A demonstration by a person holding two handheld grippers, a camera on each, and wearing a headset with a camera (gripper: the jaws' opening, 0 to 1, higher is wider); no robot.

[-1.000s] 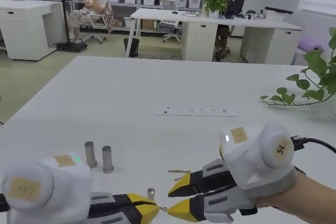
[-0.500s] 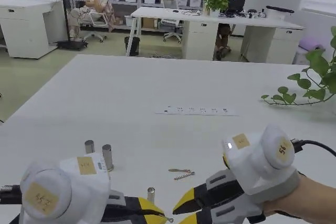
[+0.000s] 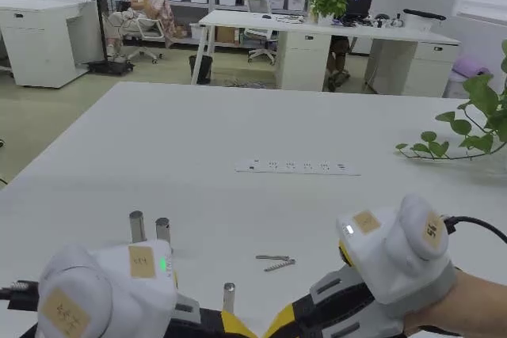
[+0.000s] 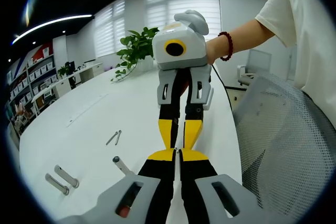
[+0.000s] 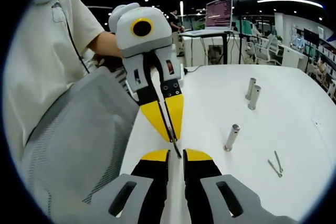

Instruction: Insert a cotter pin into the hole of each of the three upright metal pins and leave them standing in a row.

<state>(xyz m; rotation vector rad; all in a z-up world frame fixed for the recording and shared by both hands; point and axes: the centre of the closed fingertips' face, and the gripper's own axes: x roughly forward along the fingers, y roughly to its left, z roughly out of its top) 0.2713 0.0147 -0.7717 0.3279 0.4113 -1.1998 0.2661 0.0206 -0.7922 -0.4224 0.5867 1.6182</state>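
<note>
Right gripper view: left gripper [image 5: 171, 138] pinches a cotter pin [image 5: 176, 148] by the table [image 5: 210, 106] edge — right gripper [image 5: 176, 156] slightly ajar.

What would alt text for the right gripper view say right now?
The left tool faces the camera, pinching a thin cotter pin whose end reaches the narrowly parted tips of the right tool. On the white table beyond stand three upright metal pins, with two loose cotter pins lying nearby.

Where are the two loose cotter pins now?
In the head view, the two thin metal cotter pins lie on the white table, right of the lone upright steel pin, nearer than the white power strip.
</note>
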